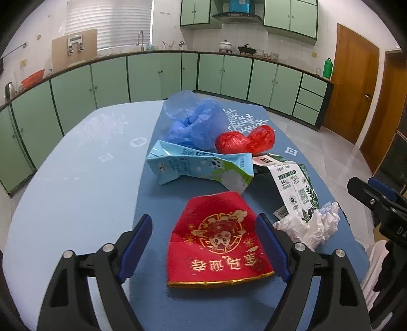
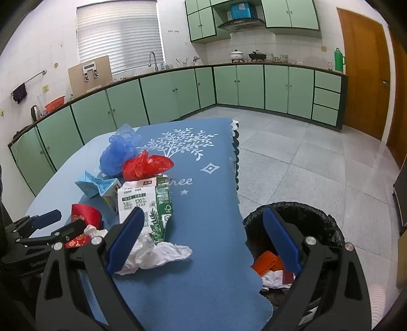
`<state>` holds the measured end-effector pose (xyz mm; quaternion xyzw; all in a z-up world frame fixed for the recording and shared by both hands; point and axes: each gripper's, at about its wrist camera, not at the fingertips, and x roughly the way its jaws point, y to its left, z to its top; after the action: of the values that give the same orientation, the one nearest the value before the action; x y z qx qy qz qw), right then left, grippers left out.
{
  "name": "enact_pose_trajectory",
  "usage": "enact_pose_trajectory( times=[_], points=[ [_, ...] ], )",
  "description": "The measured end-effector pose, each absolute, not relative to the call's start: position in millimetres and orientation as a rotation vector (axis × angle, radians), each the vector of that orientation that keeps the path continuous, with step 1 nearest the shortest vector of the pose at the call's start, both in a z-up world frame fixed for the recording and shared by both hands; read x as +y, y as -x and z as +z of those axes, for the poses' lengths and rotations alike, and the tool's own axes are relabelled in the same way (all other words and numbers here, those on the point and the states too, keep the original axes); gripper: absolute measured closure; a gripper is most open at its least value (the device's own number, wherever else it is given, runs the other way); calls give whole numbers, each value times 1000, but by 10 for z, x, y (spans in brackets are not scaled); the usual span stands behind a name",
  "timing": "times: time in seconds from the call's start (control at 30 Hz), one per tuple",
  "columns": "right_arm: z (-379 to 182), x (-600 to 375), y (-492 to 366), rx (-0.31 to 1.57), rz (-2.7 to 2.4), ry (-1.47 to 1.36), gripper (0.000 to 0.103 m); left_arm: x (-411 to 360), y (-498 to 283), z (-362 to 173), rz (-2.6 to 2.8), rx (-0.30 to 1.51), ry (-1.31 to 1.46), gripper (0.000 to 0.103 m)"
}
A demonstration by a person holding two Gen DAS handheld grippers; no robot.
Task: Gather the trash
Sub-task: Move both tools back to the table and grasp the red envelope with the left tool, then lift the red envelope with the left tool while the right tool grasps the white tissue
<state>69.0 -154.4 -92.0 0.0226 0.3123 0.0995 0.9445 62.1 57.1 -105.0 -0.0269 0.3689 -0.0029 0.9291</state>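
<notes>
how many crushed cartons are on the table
2: a light blue carton in front of the blue and red bags, and a green-and-white carton to its right, by the crumpled tissue. Others could be hidden underneath.

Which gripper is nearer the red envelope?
Left. The left gripper is open around the red envelope; the right gripper is open off to its right, over the table edge by the bin.

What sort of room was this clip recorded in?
Most likely a home kitchen: green cabinets run under a counter with a sink faucet, and pots sit on a stove beneath a range hood.
</notes>
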Motion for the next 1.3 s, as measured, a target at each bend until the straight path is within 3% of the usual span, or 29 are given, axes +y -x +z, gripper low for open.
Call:
enact_pose_trajectory(
  times=[0.47,0.53,0.6,0.8,1.0,1.3],
  points=[
    [-974,-1586,-739,656,207,-48,11,517,-724,-1193,-38,814,85,22],
    [-972,-1583,-742,656,207,-48,11,527,-707,-1192,-52,810,101,33],
    [-967,-1583,-741,656,208,-48,11,518,-671,-1171,-75,797,114,58],
    [-965,-1529,-712,653,221,-36,11,496,-573,-1095,-90,757,118,80],
    [-980,-1408,-649,654,262,-27,11,500,-507,-1037,-81,720,103,88],
    [-995,-1250,-544,653,312,-17,11,615,-419,-983,-20,689,94,89]
  ],
)
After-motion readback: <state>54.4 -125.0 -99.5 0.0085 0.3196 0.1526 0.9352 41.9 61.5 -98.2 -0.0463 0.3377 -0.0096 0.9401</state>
